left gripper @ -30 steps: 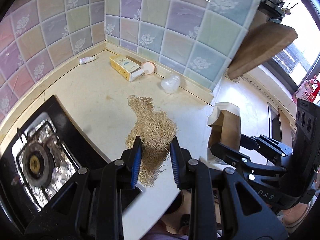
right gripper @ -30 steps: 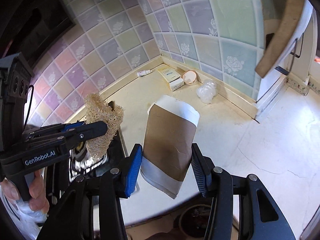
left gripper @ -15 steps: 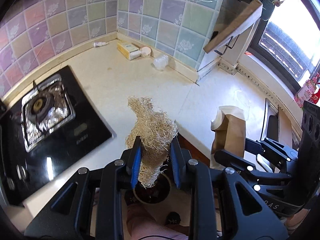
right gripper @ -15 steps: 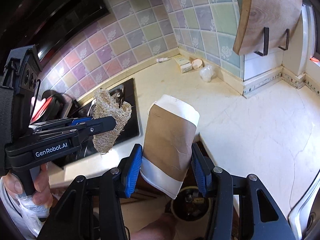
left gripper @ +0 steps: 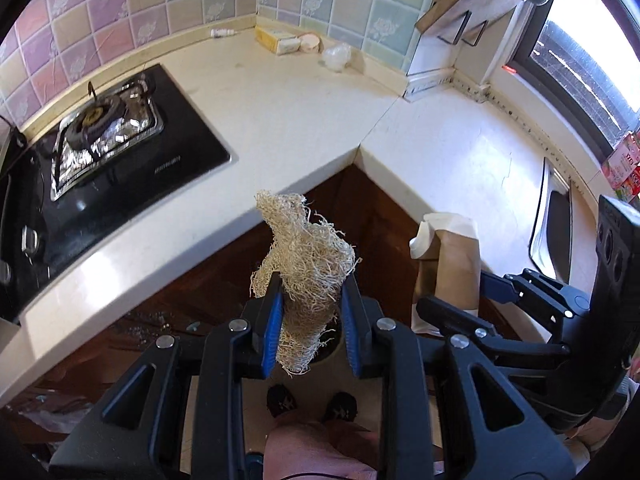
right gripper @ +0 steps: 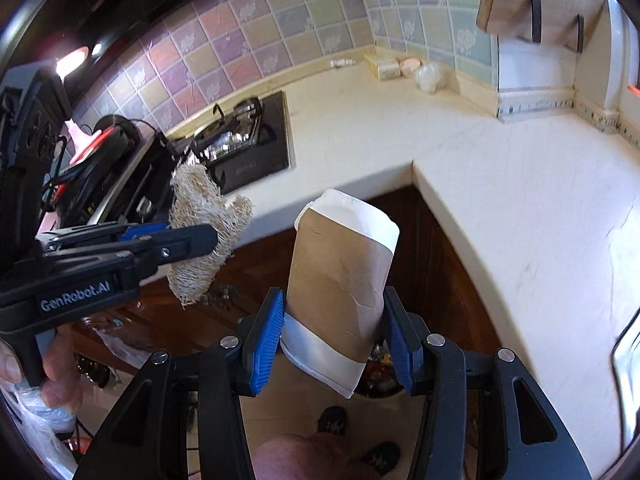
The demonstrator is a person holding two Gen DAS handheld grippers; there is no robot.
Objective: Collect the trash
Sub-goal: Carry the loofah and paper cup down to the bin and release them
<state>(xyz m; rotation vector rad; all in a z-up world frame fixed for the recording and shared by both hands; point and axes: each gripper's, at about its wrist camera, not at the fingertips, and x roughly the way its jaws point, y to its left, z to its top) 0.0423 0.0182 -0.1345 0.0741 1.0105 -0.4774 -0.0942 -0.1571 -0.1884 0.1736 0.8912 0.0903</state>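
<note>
My left gripper (left gripper: 309, 312) is shut on a tan loofah scrubber (left gripper: 304, 264), held in the air off the counter's front edge; it also shows in the right wrist view (right gripper: 200, 224). My right gripper (right gripper: 334, 324) is shut on a crushed brown-and-white paper cup (right gripper: 340, 280), also seen in the left wrist view (left gripper: 452, 264). Both are held over the floor in front of the dark wood cabinet. A round bin (right gripper: 380, 384) with scraps shows just below the cup; its rim (left gripper: 334, 350) peeks from behind the loofah.
The cream L-shaped counter (left gripper: 304, 120) carries a black gas hob (left gripper: 100, 152). At the far corner lie a small white bottle (left gripper: 222, 32), a yellow box (left gripper: 276, 40), a round lid (left gripper: 310, 42) and crumpled plastic (left gripper: 336, 56). A sink (left gripper: 556, 216) is at the right.
Both grippers have drawn back from the counter with their loads and now hang over the floor in front of the cabinet, above the bin. Neither grip has changed.
</note>
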